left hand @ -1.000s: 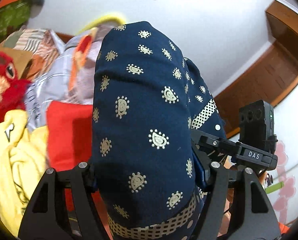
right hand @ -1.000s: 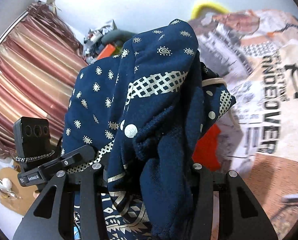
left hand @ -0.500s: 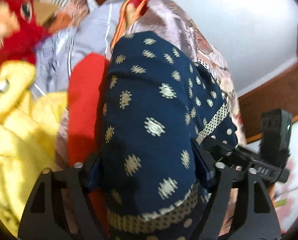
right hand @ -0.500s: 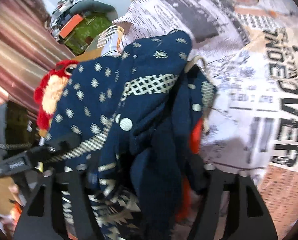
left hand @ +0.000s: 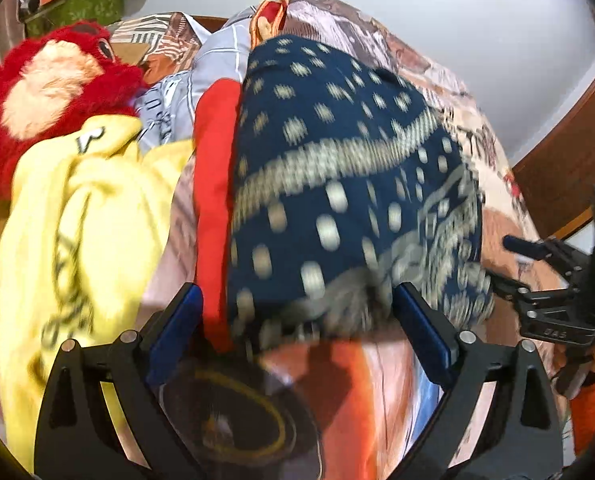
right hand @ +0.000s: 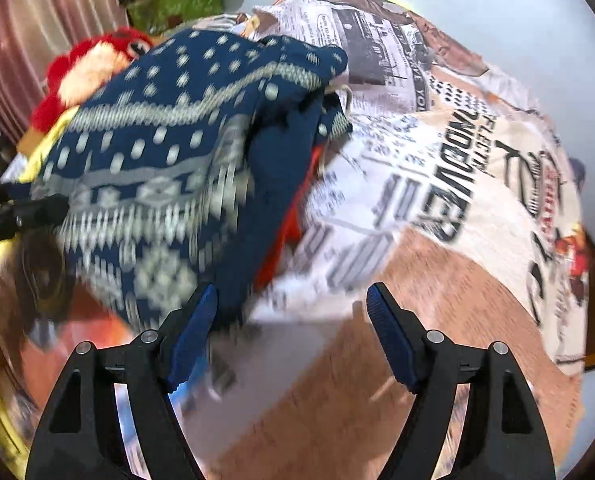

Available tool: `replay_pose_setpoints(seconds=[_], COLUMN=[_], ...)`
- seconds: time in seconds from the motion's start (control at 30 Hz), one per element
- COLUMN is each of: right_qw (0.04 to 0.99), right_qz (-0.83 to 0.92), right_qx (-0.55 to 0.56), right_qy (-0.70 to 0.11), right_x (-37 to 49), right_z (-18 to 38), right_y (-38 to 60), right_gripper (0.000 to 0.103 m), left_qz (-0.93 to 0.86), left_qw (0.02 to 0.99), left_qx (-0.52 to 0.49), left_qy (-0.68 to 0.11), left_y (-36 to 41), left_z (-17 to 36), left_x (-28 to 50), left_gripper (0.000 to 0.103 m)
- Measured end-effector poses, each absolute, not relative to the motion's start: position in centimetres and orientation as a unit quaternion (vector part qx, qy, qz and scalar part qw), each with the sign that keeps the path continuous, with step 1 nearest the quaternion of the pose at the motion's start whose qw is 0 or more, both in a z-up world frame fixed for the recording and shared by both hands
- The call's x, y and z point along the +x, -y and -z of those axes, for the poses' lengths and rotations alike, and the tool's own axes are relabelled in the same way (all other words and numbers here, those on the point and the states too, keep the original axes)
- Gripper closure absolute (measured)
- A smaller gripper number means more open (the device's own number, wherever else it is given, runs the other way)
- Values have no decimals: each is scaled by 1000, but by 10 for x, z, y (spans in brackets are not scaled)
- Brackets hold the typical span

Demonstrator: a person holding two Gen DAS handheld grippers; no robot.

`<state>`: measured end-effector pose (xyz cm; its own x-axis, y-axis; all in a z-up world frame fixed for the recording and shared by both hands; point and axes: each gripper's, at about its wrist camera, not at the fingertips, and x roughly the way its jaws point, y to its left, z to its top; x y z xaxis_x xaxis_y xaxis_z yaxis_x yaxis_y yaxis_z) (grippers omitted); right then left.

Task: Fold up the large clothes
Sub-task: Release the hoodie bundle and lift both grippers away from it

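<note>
Lying bunched on the newspaper-print bedsheet (right hand: 449, 184): a folded navy-blue patterned garment with cream dots and woven bands (left hand: 337, 184), blurred in both views. Resting partly over a flat red cloth (left hand: 213, 200), whose edge shows along its left side in the left wrist view. Beside that, a crumpled yellow garment with black lettering (left hand: 73, 232), and further back a fluffy red plush toy with a pale face (left hand: 45, 84).

Left gripper (left hand: 297, 320): blue-padded fingers spread wide apart, navy cloth's near edge just ahead and between them, contact not clear through the blur. Right gripper (right hand: 291, 320): jaws likewise parted, nothing clamped, the left pad just beside the navy bundle's lower corner, bare sheet between the fingers. Seen at the right edge of the left wrist view, part of the other black tool.
</note>
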<state>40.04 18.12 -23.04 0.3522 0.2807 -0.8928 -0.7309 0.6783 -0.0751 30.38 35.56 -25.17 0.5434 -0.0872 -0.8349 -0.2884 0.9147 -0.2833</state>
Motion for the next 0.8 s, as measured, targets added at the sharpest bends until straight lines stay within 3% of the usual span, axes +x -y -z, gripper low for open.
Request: replay_pose_setpoints(seconds=[0.13,0.33,0.63,0.8], right_qw=[799,832,882,908], right_qz=[-326,-340,-375,-380], right_qx=[-235,-164,-81,-45], right_qy=[-448,-407,-275,-169], right_x=[377,349,277,217], right_z=[204,135,18,-29], right_y=[-161,-138,-109,-87], right_gripper=[29,29,29,29], left_qz=[-86,-98,-94,-100], left_qw=[861,895,959,980], left_qx=[-162,-141,-93,-73], left_qy=[-474,-412,-250,-153], left_y=[-340,-325,-278,-243], left_z=[235,164,28,-19], left_x=[285,247,168,117], left_gripper=[7,7,7,7])
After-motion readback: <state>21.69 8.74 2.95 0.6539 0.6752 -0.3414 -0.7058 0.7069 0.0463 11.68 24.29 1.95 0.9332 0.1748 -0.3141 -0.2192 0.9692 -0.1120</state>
